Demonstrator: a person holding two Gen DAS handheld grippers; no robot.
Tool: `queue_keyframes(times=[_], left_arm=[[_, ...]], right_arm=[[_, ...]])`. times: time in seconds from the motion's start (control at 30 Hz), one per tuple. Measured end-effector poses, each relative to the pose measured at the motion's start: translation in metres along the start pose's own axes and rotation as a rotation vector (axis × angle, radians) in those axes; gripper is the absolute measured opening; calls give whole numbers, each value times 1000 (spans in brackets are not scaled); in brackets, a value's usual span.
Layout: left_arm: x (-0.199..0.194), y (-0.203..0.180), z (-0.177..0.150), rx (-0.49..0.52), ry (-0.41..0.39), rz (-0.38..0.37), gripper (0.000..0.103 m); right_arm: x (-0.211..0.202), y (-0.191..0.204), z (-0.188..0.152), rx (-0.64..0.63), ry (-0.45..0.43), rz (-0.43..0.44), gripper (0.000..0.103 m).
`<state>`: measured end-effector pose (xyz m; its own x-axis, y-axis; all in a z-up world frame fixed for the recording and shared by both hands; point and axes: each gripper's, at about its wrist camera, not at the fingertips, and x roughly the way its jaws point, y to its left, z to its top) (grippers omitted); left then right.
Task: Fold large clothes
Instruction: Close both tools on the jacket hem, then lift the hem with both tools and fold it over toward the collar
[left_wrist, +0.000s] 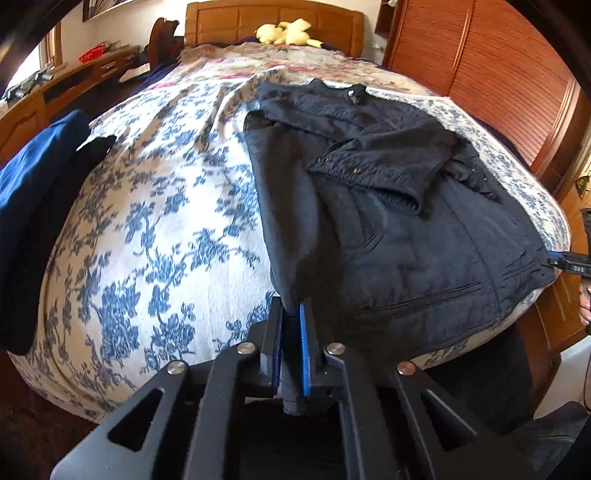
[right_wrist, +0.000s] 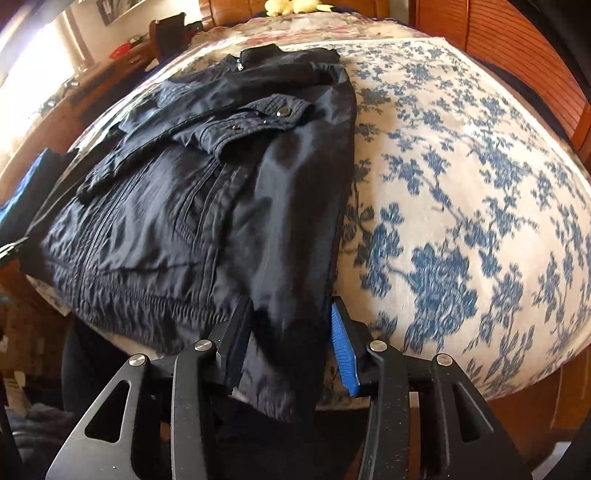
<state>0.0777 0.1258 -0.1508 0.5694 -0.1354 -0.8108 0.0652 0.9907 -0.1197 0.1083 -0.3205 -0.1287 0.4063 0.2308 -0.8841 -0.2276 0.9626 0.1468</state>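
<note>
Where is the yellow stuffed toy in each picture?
Left wrist view: the yellow stuffed toy lies at the top centre, at the head of the bed against the wooden headboard.
Right wrist view: the toy sits at the very top edge, just left of centre, partly cut off.
Shared landmark: the dark jacket spread on the blue-flowered bedspread, below the toy in both views.

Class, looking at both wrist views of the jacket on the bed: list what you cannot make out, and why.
- Jacket hem corner, left view: hidden inside the left gripper.
- Right gripper grip, right view: fabric covers the gap.
- Blue cloth, left view: cut off by the edge.
</note>
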Motion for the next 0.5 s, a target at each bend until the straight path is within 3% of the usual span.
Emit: queue_keyframes(times=[0.13,0.2,0.3,0.4,0.5], left_arm=[[1,-3,-1,0,0,6,4],[-5,-7,2,10,-6,7,3],[-21,-15,8,25,-33,25,3],[-33,-18,14,16,-62,9,3],[-41,-23,18,24,-69,3,3]], right_arm=[[3,3,-7,-13,-4,30,46],[2,4,-5,-10,-10,61,29],[-10,9,-2,-23,-80,101,15],[-26,13,4,-11,-155,127,15],[-31,15,8,-12,-176,127,15]])
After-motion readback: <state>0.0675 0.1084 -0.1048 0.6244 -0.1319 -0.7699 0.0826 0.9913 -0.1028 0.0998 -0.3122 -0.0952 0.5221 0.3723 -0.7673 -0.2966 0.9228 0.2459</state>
